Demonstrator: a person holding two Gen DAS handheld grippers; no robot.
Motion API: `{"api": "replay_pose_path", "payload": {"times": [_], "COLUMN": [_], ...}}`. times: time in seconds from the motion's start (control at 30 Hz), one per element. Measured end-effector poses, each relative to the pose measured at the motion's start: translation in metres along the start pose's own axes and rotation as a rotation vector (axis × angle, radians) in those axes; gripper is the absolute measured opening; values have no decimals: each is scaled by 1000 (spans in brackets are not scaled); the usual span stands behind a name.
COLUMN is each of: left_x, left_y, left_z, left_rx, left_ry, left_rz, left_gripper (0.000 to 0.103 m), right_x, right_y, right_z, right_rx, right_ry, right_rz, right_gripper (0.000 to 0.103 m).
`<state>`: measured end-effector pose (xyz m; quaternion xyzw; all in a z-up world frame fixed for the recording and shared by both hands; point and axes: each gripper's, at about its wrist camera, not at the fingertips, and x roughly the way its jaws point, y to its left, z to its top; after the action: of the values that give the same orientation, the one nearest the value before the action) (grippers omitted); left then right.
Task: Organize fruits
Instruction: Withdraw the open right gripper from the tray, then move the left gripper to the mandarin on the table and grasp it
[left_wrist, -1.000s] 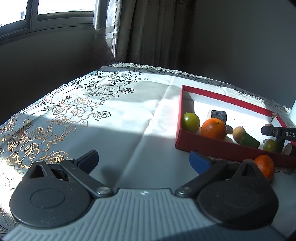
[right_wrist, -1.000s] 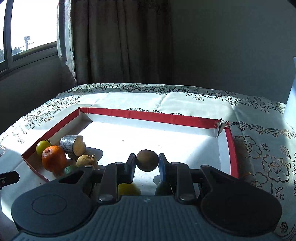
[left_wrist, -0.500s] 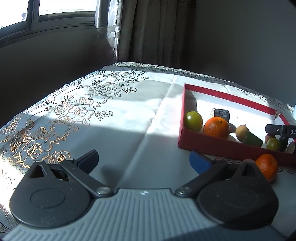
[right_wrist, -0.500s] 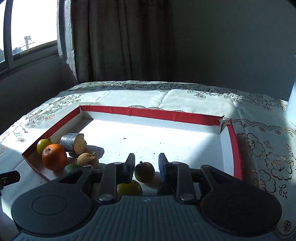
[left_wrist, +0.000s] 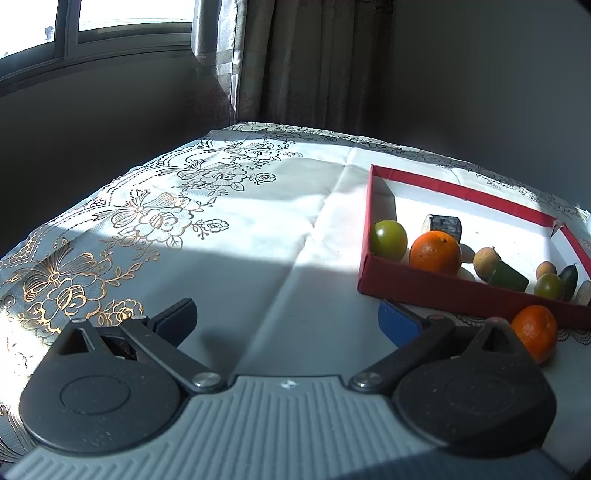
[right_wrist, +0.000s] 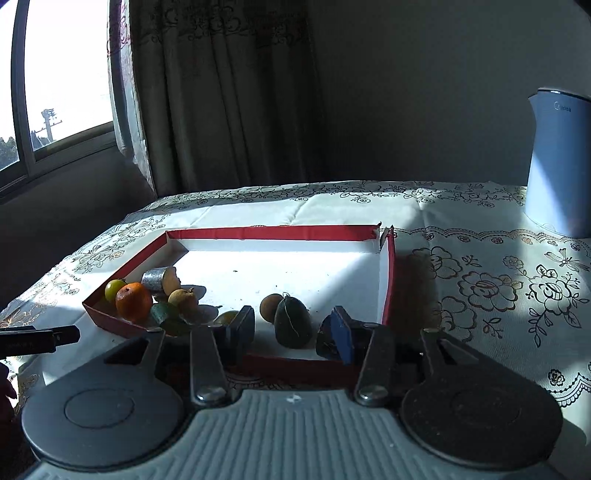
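Note:
A red-walled box (left_wrist: 458, 295) (right_wrist: 273, 233) sits on the flowered tablecloth and holds several fruits: a green round fruit (left_wrist: 388, 239), an orange (left_wrist: 436, 252) (right_wrist: 133, 301), a small brown fruit (right_wrist: 271, 307) and a dark avocado (right_wrist: 292, 322). A second orange (left_wrist: 535, 331) lies on the cloth outside the box's near wall. My left gripper (left_wrist: 287, 318) is open and empty, low over the cloth left of the box. My right gripper (right_wrist: 291, 330) is open and empty, above the box's near edge with the avocado between its fingers' line of sight.
A pale blue kettle (right_wrist: 557, 162) stands at the back right of the table. A foil-wrapped piece (right_wrist: 161, 280) and a green wedge (left_wrist: 511, 277) also lie in the box. Curtains and a window are behind the table.
My right gripper has let go of the small brown fruit into the box, opened wide and drawn back and up. My left gripper has hardly moved.

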<state>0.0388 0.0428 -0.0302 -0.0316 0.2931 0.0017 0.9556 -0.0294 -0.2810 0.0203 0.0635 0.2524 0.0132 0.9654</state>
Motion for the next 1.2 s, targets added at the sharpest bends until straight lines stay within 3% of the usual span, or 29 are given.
{"api": "replay_pose_path", "payload": {"times": [0.3,0.5,0.9,1.2], "left_x": [0,-10,-42,-27], "left_y": [-1,-21,-108,-160], "left_z": [-1,-2,-9,-21], "left_rx": [5,109,260,370], "left_ry": [4,-50,-108,-94], "left_rz": [14,54,-116,-118], "left_gripper": [103,103,103,103], "right_x": [5,9,10,9], "right_y": [-20,-18,-20,-26], "right_z": [-26,-29,-28,-28], "right_rx": [24,6,20,52], "right_ry": [107,146,146,137], "right_rz": [-43,-37,-9,17], "right_gripper": [77,85,90,91]}}
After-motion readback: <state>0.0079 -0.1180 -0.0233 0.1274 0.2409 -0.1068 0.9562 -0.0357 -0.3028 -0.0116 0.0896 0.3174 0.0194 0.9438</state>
